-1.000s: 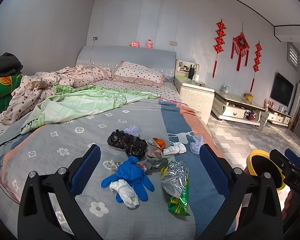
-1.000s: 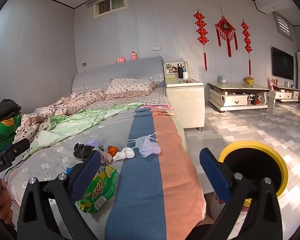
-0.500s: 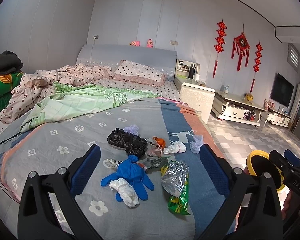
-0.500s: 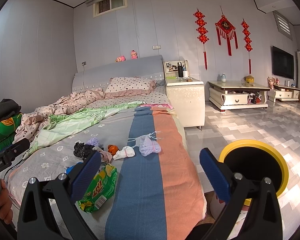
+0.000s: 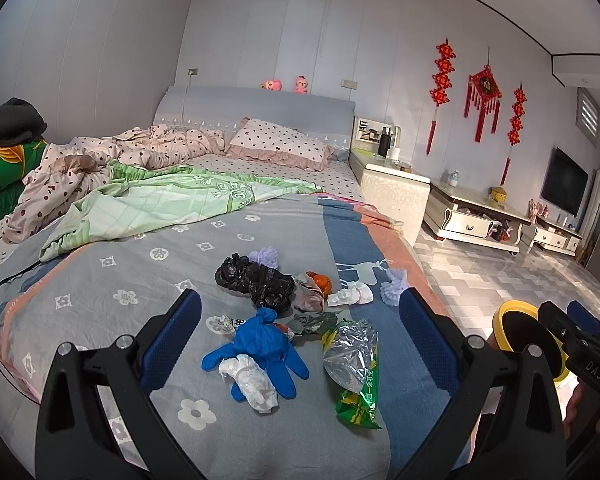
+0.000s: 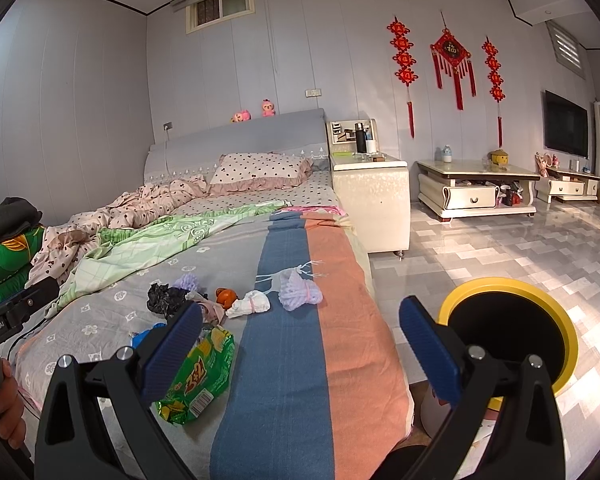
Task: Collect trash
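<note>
Almost no change since a second ago: left gripper (image 5: pixel 300 336) and right gripper (image 6: pixel 300 344) both wide, empty, hovering. Trash pile (image 5: pixel 284 312) untouched mid-frame on bed (image 5: pixel 100 304); bin (image 6: pixel 508 332) lower right. Pickup not started.

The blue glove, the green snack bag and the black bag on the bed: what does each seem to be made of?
Blue glove: probably thin rubber, matt and limp. Green snack bag: likely plastic foil, silvery inside, shiny, crinkled. Black bag: seemingly thin plastic film, glossy, crumpled.

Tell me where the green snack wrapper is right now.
The green snack wrapper lies on the bedspread, right of the blue glove.
</note>
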A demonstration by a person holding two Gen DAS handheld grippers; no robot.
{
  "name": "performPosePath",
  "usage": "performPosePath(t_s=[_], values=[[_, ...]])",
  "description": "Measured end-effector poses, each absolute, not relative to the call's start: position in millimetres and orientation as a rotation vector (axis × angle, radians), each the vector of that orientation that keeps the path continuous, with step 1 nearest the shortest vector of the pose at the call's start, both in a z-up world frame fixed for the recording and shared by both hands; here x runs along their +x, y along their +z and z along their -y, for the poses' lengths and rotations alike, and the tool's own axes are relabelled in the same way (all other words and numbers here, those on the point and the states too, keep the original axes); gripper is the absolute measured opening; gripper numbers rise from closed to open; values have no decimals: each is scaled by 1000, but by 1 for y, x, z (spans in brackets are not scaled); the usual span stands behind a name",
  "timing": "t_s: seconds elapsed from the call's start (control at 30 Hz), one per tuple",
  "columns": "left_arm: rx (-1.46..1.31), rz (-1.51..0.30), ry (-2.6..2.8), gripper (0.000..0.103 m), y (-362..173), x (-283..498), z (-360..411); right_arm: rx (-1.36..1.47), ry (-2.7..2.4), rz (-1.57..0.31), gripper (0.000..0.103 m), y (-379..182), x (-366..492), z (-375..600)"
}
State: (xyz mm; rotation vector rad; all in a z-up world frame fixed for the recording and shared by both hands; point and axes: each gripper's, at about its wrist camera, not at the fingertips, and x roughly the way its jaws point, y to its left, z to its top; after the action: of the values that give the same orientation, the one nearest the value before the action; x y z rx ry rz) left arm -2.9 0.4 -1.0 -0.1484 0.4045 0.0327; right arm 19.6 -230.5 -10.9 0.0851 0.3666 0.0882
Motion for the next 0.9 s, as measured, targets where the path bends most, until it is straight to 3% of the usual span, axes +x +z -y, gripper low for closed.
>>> performPosePath(t_s=[0.9], values=[[-154,-410,32,95,-4,-4,-1,86,89,-375,95,-14,20,232]])
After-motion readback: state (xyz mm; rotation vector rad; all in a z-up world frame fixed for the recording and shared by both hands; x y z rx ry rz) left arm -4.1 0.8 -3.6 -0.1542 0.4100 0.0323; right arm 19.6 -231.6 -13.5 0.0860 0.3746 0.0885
